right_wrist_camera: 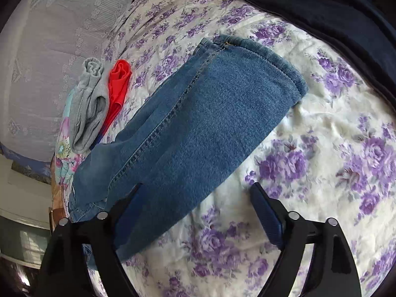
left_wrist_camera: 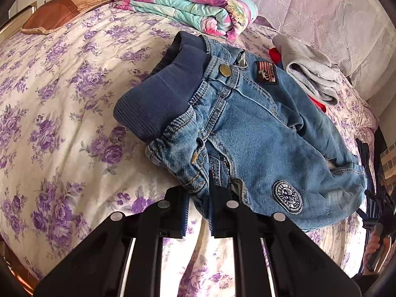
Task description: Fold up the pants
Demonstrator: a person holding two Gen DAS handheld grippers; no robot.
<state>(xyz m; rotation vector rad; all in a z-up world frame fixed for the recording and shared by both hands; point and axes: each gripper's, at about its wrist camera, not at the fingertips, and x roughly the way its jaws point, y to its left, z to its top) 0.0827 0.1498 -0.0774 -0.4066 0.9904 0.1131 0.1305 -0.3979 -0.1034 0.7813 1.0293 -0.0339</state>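
Observation:
Small blue jeans (left_wrist_camera: pixel 247 128) with a ribbed dark-blue waistband, a brass button and two patches lie on the floral bedspread (left_wrist_camera: pixel 61 123). My left gripper (left_wrist_camera: pixel 199 193) is shut on a fold of denim at the waist side near the pocket. In the right wrist view the jeans' legs (right_wrist_camera: pixel 198 123) lie together, stretching diagonally, with the cuffs at the far end. My right gripper (right_wrist_camera: pixel 198 193) is open and empty, its left finger over the near edge of the leg, its right finger over the bedspread (right_wrist_camera: pixel 321 148).
A folded floral quilt (left_wrist_camera: pixel 193 7) and a brown pillow (left_wrist_camera: pixel 64 12) lie at the far side. Grey (left_wrist_camera: pixel 311 71) and red (right_wrist_camera: pixel 118 86) garments lie beside the jeans. A dark garment (right_wrist_camera: pixel 334 19) lies at the far right. A lace curtain (left_wrist_camera: pixel 321 12) hangs behind.

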